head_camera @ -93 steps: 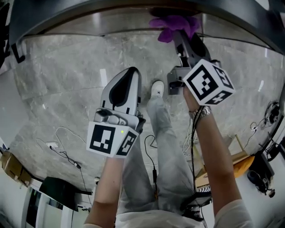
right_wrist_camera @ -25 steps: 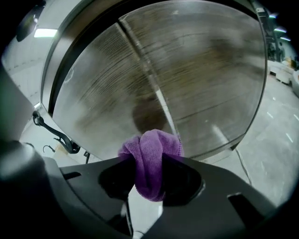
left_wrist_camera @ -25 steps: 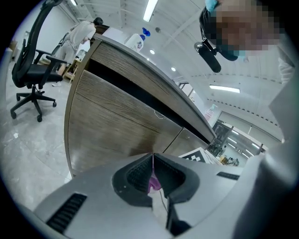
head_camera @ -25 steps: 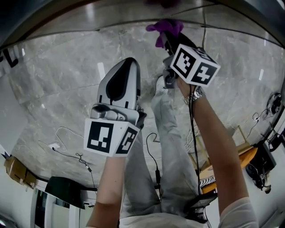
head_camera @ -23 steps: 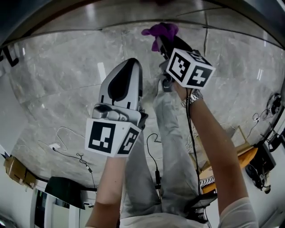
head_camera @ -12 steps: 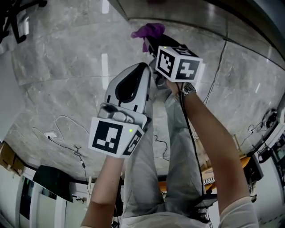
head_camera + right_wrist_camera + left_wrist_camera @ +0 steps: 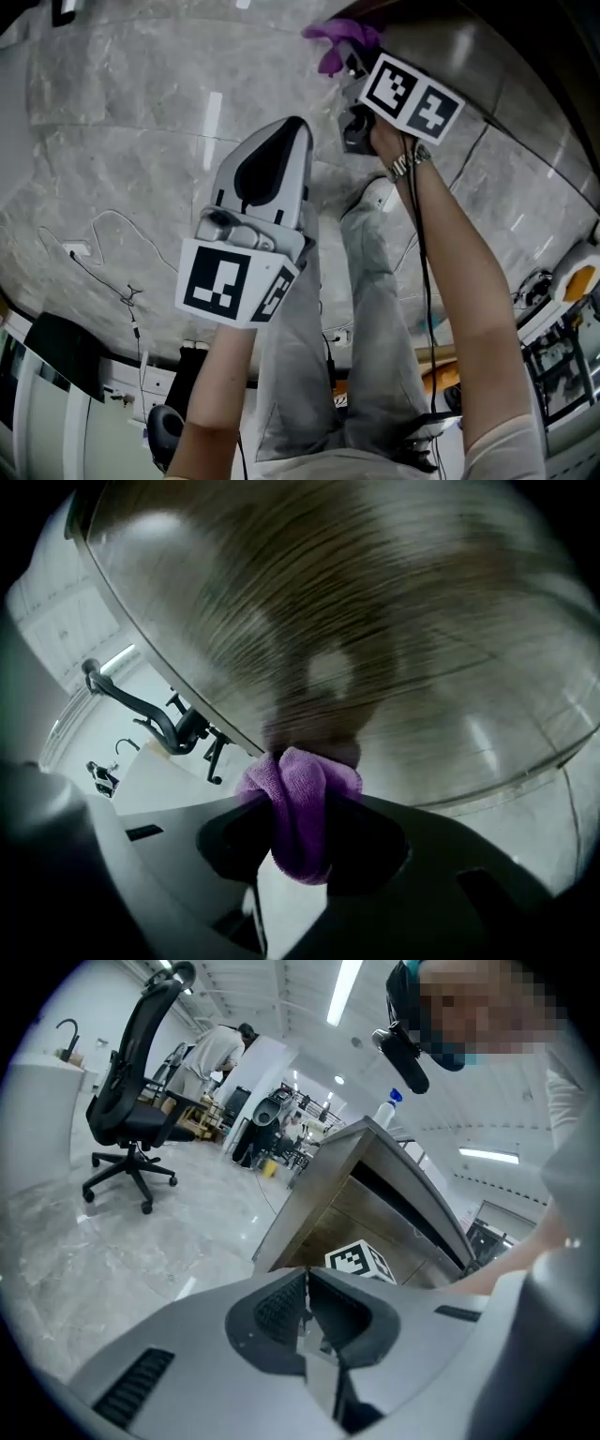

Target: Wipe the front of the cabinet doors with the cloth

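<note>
Grey marble floor (image 7: 122,141) is stretching out below the wood-grain cabinet door (image 7: 375,621), against which the right gripper (image 7: 300,832) is pressing a purple cloth (image 7: 302,775), seemingly soft, light and best clamped by its bunched middle as now, while the left gripper (image 7: 307,1302) is idling off the door, jaws together on nothing.

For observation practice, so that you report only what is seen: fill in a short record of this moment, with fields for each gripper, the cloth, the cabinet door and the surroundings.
right gripper: jaws shut on the purple cloth
purple cloth: bunched, its free end against the cabinet door
cabinet door: wood-grain front, streaked with blur in the right gripper view
left gripper: jaws together, nothing between them, clear of the cabinet
floor: grey marbled tiles
office chair: black, out on the floor
</note>
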